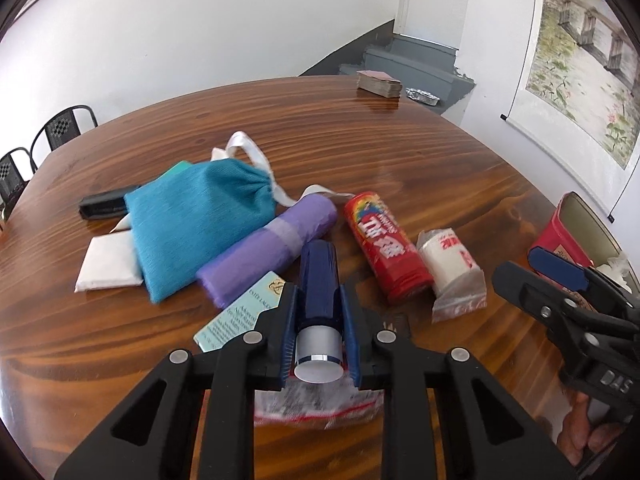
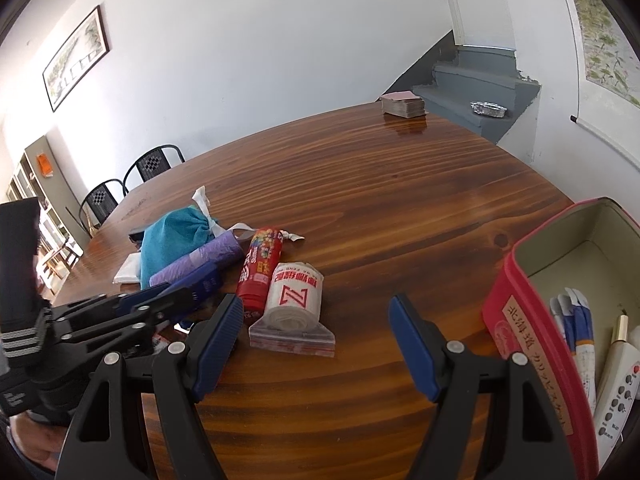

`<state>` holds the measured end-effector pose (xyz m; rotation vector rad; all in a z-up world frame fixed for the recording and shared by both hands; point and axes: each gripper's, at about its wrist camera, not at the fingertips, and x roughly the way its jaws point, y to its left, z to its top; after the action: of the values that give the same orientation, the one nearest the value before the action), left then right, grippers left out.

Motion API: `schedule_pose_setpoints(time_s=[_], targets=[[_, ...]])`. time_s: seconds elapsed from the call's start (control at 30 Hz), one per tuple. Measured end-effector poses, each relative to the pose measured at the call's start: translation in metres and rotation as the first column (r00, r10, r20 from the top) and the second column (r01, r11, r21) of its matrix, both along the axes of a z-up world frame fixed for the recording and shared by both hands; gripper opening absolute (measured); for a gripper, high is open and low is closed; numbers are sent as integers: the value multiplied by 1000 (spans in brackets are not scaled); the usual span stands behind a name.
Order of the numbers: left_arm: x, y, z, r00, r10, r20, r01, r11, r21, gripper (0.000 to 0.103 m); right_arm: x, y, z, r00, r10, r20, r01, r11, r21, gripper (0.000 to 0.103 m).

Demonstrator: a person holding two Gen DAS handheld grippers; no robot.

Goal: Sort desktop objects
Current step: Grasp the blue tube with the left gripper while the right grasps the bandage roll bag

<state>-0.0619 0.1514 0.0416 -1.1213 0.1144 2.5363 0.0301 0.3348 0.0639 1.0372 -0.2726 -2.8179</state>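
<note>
left claw (image 1: pixel 318 316) clamped on dark blue tube (image 1: pixel 319 280), low over worktop (image 1: pixel 360 152) beside purple roll (image 1: pixel 268 250); rigid, glossy, likely slippery; grip mid-barrel | right claw (image 2: pixel 316 344) apart, empty, near red tin (image 2: pixel 532 344)

Teal pouch (image 1: pixel 192 224), lilac roll (image 1: pixel 272 248), navy tube (image 1: pixel 318 280), red canister (image 1: pixel 384 248), red tin (image 2: pixel 536 344) on striped brown table (image 2: pixel 380 184).

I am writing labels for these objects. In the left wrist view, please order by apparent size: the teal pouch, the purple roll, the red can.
1. teal pouch, clearly largest.
2. purple roll and red can: they look about alike, so I leave them unranked.
</note>
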Motion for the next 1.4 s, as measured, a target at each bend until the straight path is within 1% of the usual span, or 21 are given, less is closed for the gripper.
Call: schedule_pose_setpoints(time_s=[0.13, 0.37, 0.43, 0.5, 0.57, 0.67, 0.97, 1.03, 1.2, 1.33, 1.4], targets=[[2, -5, 0, 1000, 8, 3, -8, 1000, -6, 24, -1, -4, -3, 1000, 12, 12, -12, 1000, 8, 79], [-5, -2, -5, 1000, 11, 26, -10, 1000, -19, 24, -2, 0, -5, 1000, -8, 18, 8, 1000, -1, 79], [-5, 0, -5, 1000, 8, 13, -8, 1000, -21, 24, -2, 0, -5, 1000, -6, 19, 6, 1000, -2, 79], [-5, 0, -7, 1000, 6, 20, -5, 1000, -23, 24, -2, -2, -5, 1000, -1, 19, 1, 1000, 5, 79], [-6, -1, -12, 999, 7, 40, -7, 1000, -14, 24, -2, -5, -6, 1000, 7, 19, -7, 1000, 12, 79], [-4, -4, -11, 999, 18, 48, -18, 1000, 4, 24, -3, -6, -7, 1000, 12, 22, -13, 1000, 16, 79], [12, -16, 19, 999, 34, -33, -33, 999, 41, 23, -6, -4, -10, 999, 21, 35, -22, 1000, 9, 79], [19, -21, 21, 998, 40, -43, -39, 998, 43, 23, -10, -4, -11, 999, 25, 43, -25, 1000, 8, 75], [33, -42, 18, 997, 65, -29, -63, 996, 62, 23, -27, -8, -15, 996, 28, 86, -29, 1000, 6, 75], [36, -57, 19, 996, 85, -23, -83, 993, 88, 23, -40, -19, -18, 993, 44, 106, -48, 998, 30, 75], [37, -62, 21, 995, 94, -28, -91, 991, 96, 23, -46, -22, -20, 992, 54, 111, -58, 998, 27, 74]])
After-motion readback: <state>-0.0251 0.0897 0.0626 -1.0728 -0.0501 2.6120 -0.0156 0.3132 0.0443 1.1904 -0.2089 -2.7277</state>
